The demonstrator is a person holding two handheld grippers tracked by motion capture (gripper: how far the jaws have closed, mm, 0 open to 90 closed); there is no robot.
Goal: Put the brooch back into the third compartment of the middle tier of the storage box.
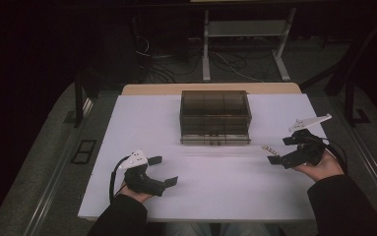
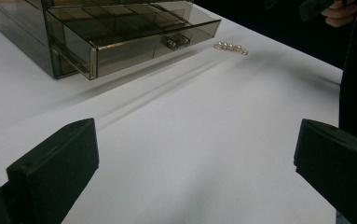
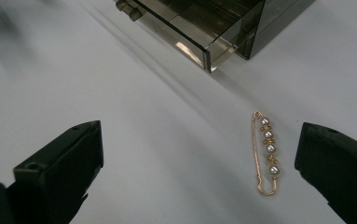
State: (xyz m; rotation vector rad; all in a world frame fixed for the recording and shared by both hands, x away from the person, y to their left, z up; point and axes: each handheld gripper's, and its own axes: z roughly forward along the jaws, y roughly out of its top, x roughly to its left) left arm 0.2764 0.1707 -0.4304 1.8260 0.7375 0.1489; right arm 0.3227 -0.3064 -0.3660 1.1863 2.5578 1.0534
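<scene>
One gold pin (image 3: 265,154) with a row of pearls lies flat on the white table (image 1: 215,182), between the jaws of the right hand-held gripper (image 1: 285,150) in that gripper's view, nearer the right jaw, touching neither. In the high view the pin (image 1: 267,148) sits at about 4 o'clock from the smoked plastic drawer box (image 1: 215,117), just beside the right hand-held gripper's jaw tips. Right hand-held gripper: jaws wide, empty, held low over the table at the 3 o'clock edge.

Drawer box stands at 12 o'clock on the table; its bottom drawer (image 2: 134,35) is pulled partly out, divided into compartments, with a small handle at the front. From the left gripper view the pin (image 2: 231,47) lies at 3 o'clock of the drawer front, well apart from it.

Left hand-held gripper (image 1: 166,170): jaws wide, empty, at 7 o'clock on the table, well apart from pin and box.
</scene>
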